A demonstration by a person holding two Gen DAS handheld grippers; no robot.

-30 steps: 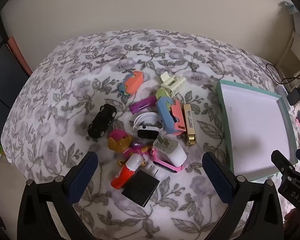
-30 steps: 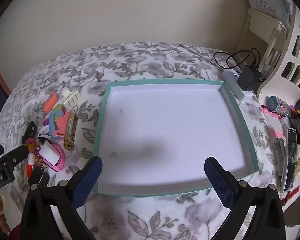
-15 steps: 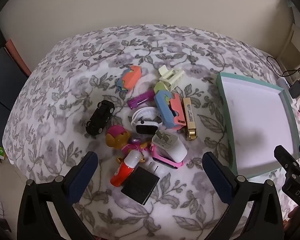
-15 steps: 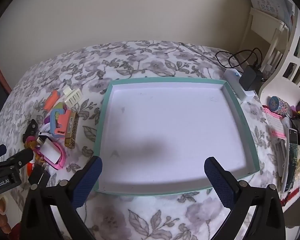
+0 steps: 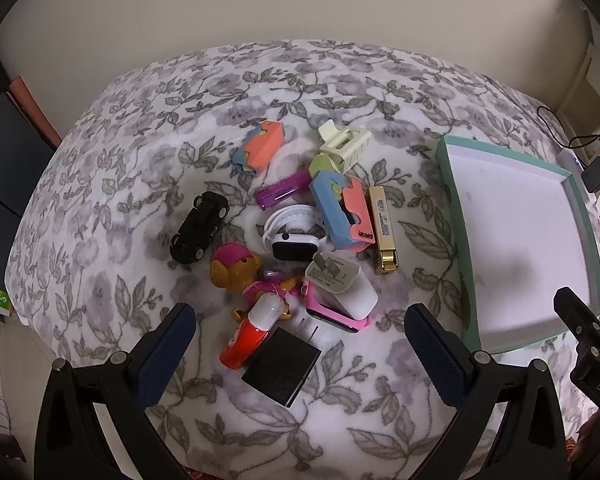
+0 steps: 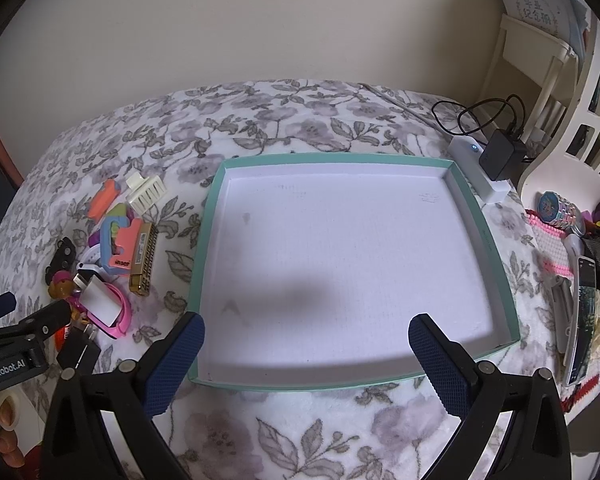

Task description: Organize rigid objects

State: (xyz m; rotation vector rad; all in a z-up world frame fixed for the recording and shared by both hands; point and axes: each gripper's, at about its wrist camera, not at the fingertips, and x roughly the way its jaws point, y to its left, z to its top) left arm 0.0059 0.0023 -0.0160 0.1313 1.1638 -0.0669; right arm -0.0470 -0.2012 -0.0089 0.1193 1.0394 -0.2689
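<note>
Below the wide-open left hand-held gripper (image 5: 300, 340) lies the toy pile (image 5: 300, 240), untouched.

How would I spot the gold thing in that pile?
Find the teal tray on the floral blanket; the toy pile lies to its left. The gold harmonica is the pile's piece nearest the tray, beside the blue-and-coral block: the only shiny metallic bar.

The left wrist camera looks down from above the bed's (image 5: 340, 80) near edge onto the pile of small objects (image 5: 300, 240). The right wrist camera looks down over the tray (image 6: 204, 240). Both views share pile and tray.
</note>
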